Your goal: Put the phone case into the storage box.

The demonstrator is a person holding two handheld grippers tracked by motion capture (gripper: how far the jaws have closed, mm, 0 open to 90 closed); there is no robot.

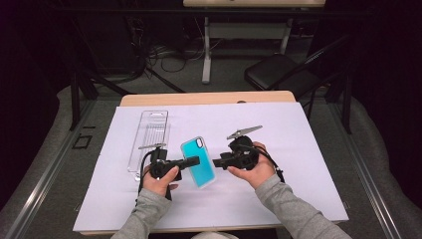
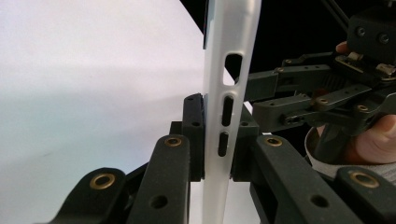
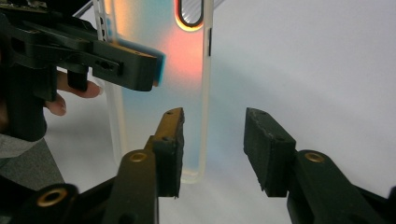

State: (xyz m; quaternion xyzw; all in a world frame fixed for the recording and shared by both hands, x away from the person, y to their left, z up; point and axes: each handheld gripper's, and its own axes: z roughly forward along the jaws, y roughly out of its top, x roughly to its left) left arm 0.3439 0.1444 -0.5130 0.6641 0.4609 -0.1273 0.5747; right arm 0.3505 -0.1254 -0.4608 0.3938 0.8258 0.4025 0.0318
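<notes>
One phone case (image 1: 198,162): soft, translucent plastic with a teal back, frosted white side walls, rounded corners and one oval camera cutout near its top edge; the left gripper view shows its side wall (image 2: 227,116) with three slots cut through it. You hold it just above the bench (image 1: 298,149), between your two hands near the middle of the white sheet. Two tools, both black, angular and hard, with brass-coloured pivot pins. Your left tool (image 1: 195,161) is clamped on the case's side edge, its flat pads pressed against both faces of the wall. Your right tool (image 1: 217,163) stands part-way open beside the case's other edge; in the right gripper view its two rough, blocky pads (image 3: 172,144) sit apart with the case's lower corner behind the gap, and neither pad presses on it. One clear plastic package (image 1: 149,139): long, rectangular, rigid and ribbed, with a hang-hole at its far end, lying flat on the bench to the left of the case. One bench: light wooden top covered by a smooth, matte white sheet.
</notes>
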